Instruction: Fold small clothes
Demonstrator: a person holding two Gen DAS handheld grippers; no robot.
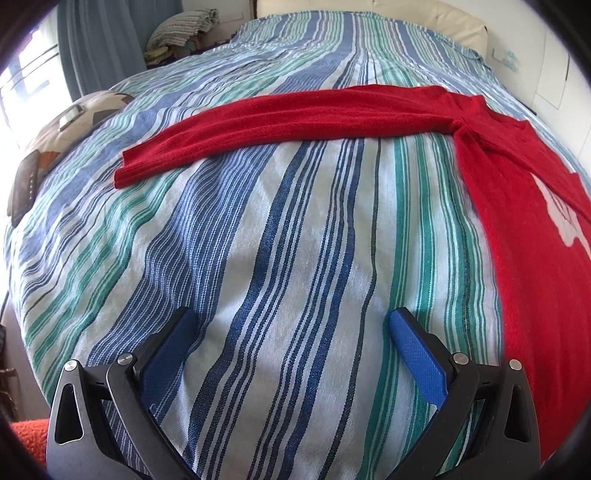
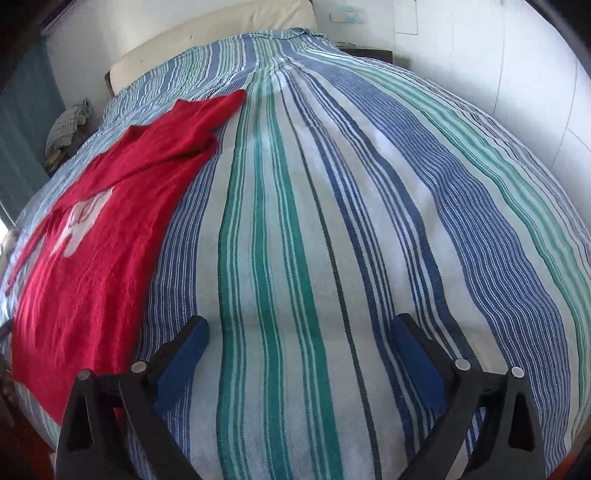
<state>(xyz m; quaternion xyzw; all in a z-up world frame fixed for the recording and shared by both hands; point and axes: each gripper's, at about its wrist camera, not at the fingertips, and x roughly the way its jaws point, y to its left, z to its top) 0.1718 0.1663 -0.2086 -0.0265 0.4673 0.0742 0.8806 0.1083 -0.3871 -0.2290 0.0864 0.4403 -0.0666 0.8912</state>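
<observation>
Left wrist view, nearest first: the left gripper (image 1: 290, 328) hovers over bare striped bedspread (image 1: 295, 229) with its blue-padded jaws spread wide and nothing between them. Beyond and to its right lies the red sweater (image 1: 524, 236), body flat with a white motif, and one long sleeve (image 1: 280, 125) stretched out leftward across the bed. Farther left, a soccer-ball cushion (image 1: 88, 110) sits at the bed's edge, and a cream headboard (image 1: 406, 18) closes the far end.

From the right wrist, the right gripper (image 2: 297, 332) likewise stands released and empty, the sweater off to its left.

Risks, as I judge them: the knit looks soft and thin, so a pinch could catch the bedspread along with it, dragging both. Lifting the sleeve by one point may let it twist or bunch at the shoulder, spoiling the fold.
</observation>
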